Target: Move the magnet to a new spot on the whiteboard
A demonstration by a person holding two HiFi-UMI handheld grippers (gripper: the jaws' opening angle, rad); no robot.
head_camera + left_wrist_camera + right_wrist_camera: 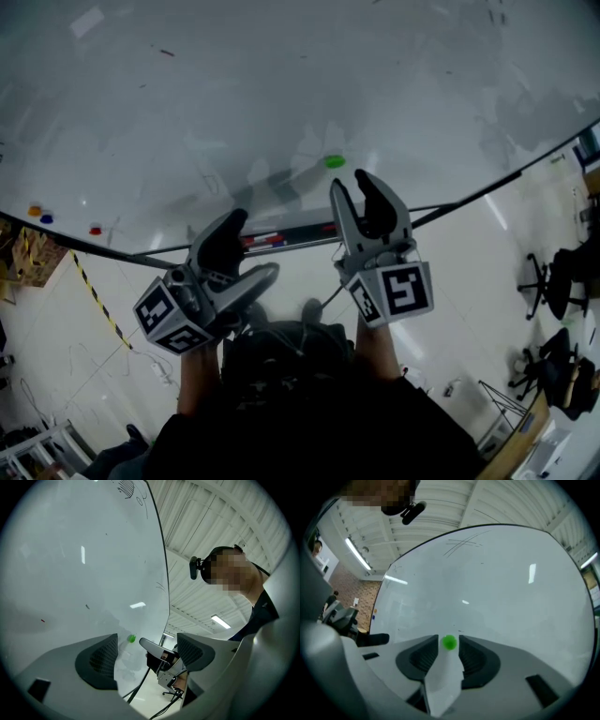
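Note:
A small green magnet point(335, 161) sticks to the whiteboard point(234, 94), low and right of its middle. My right gripper point(350, 180) points at the board just below the magnet, jaws open. In the right gripper view the green magnet point(449, 642) sits between the two fingertips at their very ends, with a thin gap on each side. My left gripper point(251, 248) hangs lower and to the left, off the board, open and with nothing in it. In the left gripper view the magnet point(131, 638) shows as a green dot beside the right gripper point(159, 656).
Orange point(35, 211), blue point(46, 218) and red point(95, 230) magnets sit at the board's lower left. A marker tray point(281, 236) runs along the bottom edge. Office chairs point(544, 277) stand on the floor at the right, and striped tape point(98, 300) lies at the left.

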